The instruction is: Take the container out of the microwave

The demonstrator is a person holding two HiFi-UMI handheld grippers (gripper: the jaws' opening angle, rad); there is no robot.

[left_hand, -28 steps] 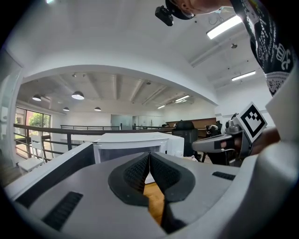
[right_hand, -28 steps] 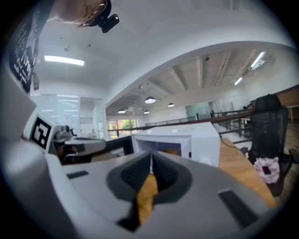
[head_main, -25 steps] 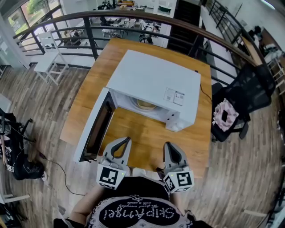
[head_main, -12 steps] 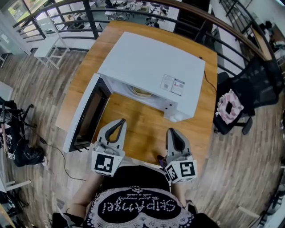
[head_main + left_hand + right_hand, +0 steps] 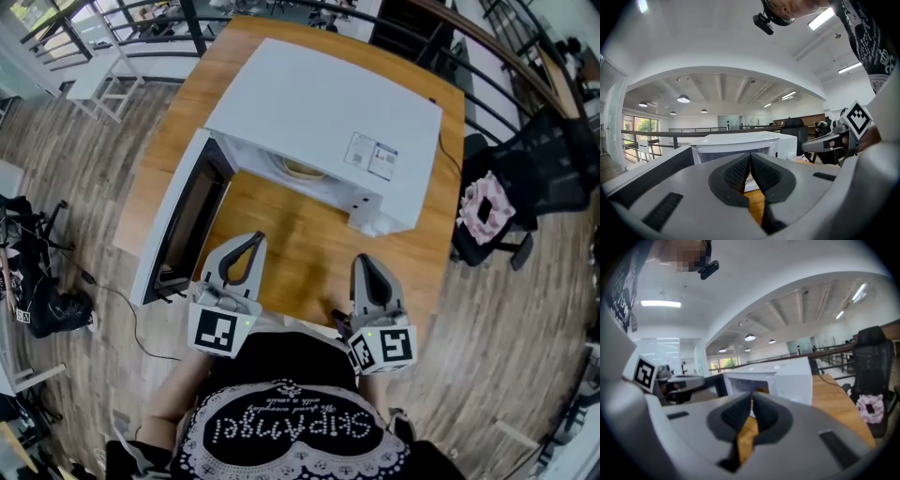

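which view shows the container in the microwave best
The head view: it looks down on the container inside the open microwave. Both gripper views face the cavity level, and their own shut jaws cover most of the container.

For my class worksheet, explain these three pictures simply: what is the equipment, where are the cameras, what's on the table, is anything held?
No robot here: a person holds a grey two-fingered claw in each hand, the left claw and the right claw. One picture comes from a camera on the person's head, looking down; the other two from cameras riding on the claws. On the wooden table stands a white microwave oven, its dark-windowed door swung open. Inside sits a round tan container. Both claws are closed and hold nothing.
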